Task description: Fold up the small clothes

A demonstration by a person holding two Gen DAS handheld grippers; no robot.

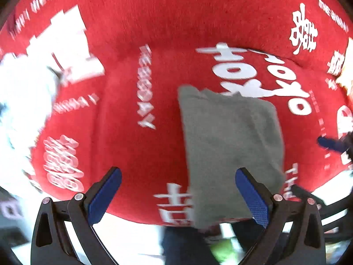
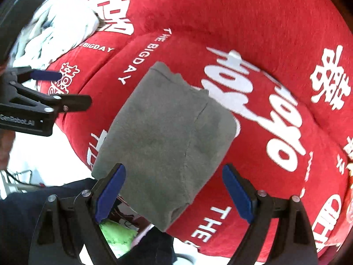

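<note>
Grey garment: folded into a compact block on the red cushion, near its front edge.
Left gripper: jaws apart, empty.
Right gripper: jaws apart, empty, above the garment.
Technique: lift straight clear, don't snag folds; white pile is probably next.

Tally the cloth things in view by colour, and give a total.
Grey: 1, the folded garment lying on the cover.
Red: 1, the printed cover underneath.
White: 1, the pile of clothes at the upper left.
Total: 3
</note>
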